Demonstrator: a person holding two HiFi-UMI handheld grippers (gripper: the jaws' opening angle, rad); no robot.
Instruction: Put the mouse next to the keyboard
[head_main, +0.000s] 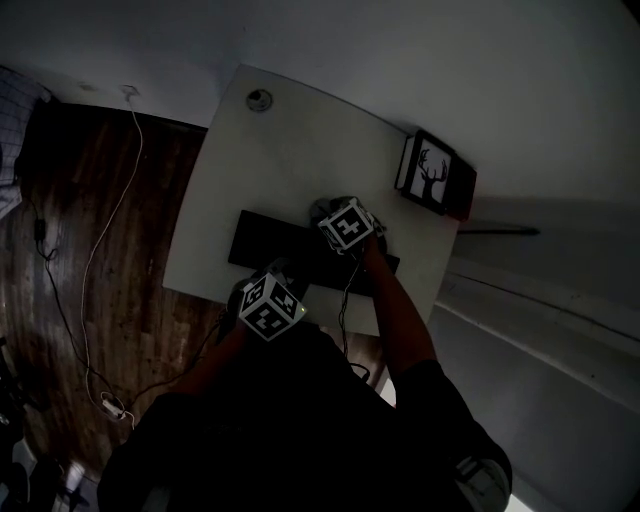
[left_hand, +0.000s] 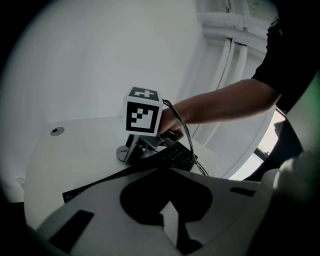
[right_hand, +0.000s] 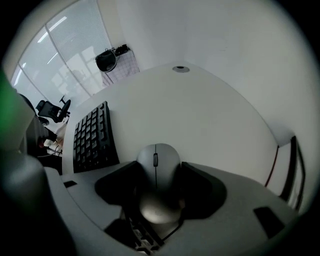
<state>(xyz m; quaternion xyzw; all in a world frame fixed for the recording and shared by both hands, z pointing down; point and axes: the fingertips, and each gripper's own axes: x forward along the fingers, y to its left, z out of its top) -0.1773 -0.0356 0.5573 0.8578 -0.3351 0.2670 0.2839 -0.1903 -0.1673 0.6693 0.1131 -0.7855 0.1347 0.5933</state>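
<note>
- Right gripper view is showing the grey, rounded plastic mouse (right_hand: 156, 156) sitting low in the middle of the frame, between the jaws of the right hand-held gripper (right_hand: 159, 169).
- Those jaws are standing spread wide. One is flanking each side of the mouse, and they seem to be bracketing it rather than squeezing it.
- The mouse is resting on the white tabletop (right_hand: 210, 110), just to the right of the flat black keyboard (right_hand: 92, 137), with a narrow strip of bare surface showing between them.
- Its long axis is running from the bottom to the top of the frame, wheel end uppermost, in line with the gripper and roughly parallel to the keyboard's nearest edge.
- The mouse is therefore lying straight ahead of the right gripper, so backing away along that same line looks like the cleanest way to leave it undisturbed.
- The left hand-held gripper (left_hand: 169, 212) is keeping its jaws pressed together on nothing, hanging at the keyboard's other side and well apart from the mouse.
- The right hand is much the nearer one, and the placing appears to be nearly finished.
</note>
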